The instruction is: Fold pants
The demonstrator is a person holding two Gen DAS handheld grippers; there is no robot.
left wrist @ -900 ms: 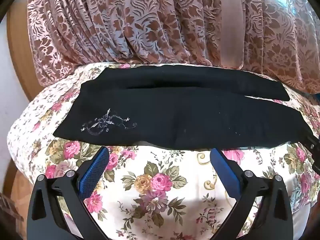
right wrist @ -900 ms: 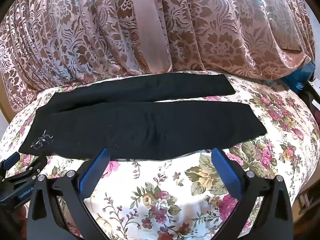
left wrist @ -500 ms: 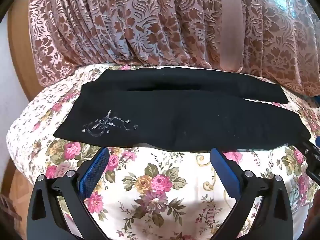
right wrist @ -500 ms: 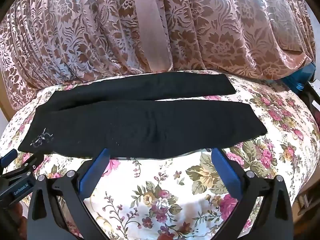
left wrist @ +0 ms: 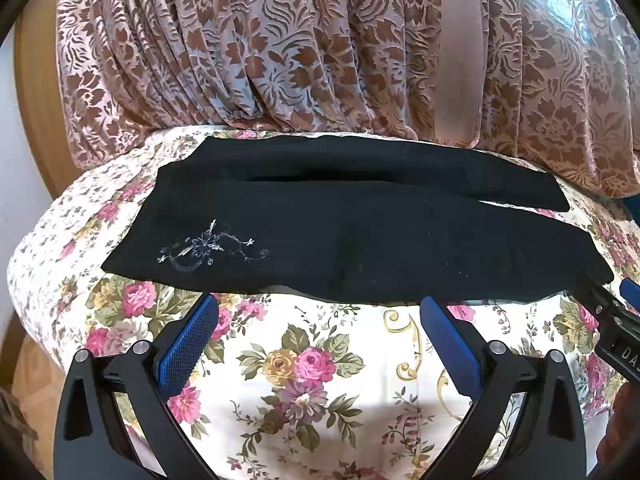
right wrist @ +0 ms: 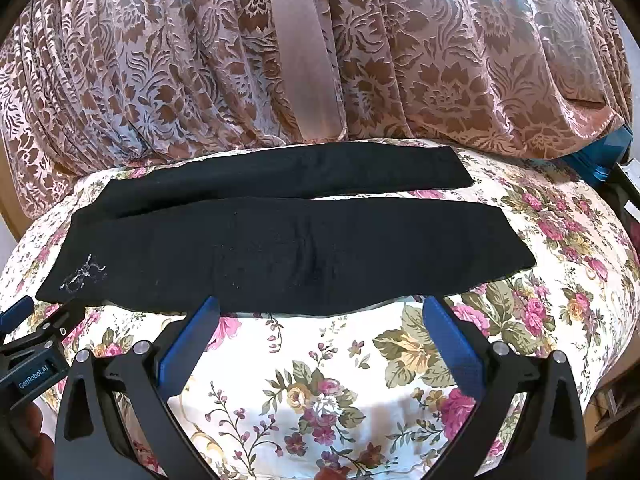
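Note:
Black pants (left wrist: 360, 240) lie flat across the floral bedsheet (left wrist: 304, 360), waist to the left, both legs stretching right and slightly apart. A white embroidered motif (left wrist: 208, 248) marks the near leg by the waist. My left gripper (left wrist: 320, 312) hovers open just short of the pants' near edge, nothing between its blue pads. In the right wrist view the same pants (right wrist: 288, 256) spread wide, and my right gripper (right wrist: 320, 312) is open too, its tips at the near leg's lower edge. Each gripper shows at the edge of the other's view: the right one (left wrist: 616, 328), the left one (right wrist: 36, 344).
A pink and brown patterned curtain (left wrist: 320, 48) hangs right behind the bed. A wooden frame (left wrist: 36, 92) stands at the left. A teal box (right wrist: 608, 156) and dark items sit off the bed's right end. Bare floral sheet (right wrist: 328, 392) lies under both grippers.
Both grippers have eased a little nearer the pants' near edge and drifted slightly; the pants have not moved and both jaws stay wide.

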